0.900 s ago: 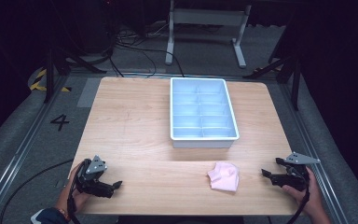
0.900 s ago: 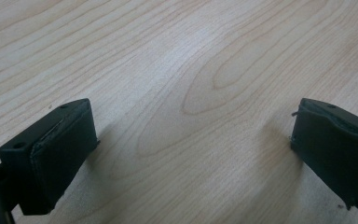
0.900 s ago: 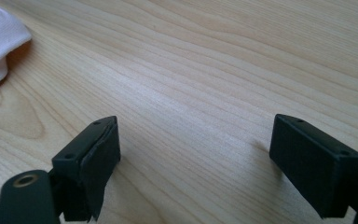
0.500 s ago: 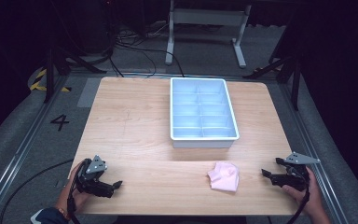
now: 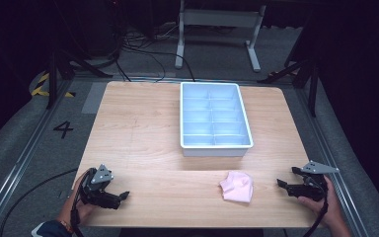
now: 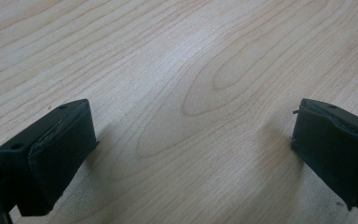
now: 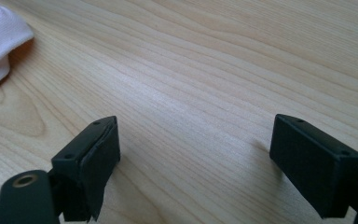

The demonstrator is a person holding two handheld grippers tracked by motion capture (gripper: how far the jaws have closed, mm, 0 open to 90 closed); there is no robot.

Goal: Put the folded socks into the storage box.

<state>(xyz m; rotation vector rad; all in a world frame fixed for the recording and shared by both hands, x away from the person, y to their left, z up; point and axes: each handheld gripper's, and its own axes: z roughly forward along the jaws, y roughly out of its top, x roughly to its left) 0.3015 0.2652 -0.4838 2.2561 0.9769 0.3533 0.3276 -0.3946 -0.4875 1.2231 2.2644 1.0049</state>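
Observation:
A crumpled pink cloth lies on the wooden table near its front edge, right of centre; its corner shows at the upper left of the right gripper view. My right gripper rests at the table's front right, pointing left toward the cloth, jaws wide apart over bare wood. My left gripper rests at the front left corner, pointing right, also open with nothing between its jaws.
A light blue divided tray with several empty-looking compartments stands at the middle back of the table. Beyond the table are a metal stand, cables and dark floor; a "4" marking lies at the left.

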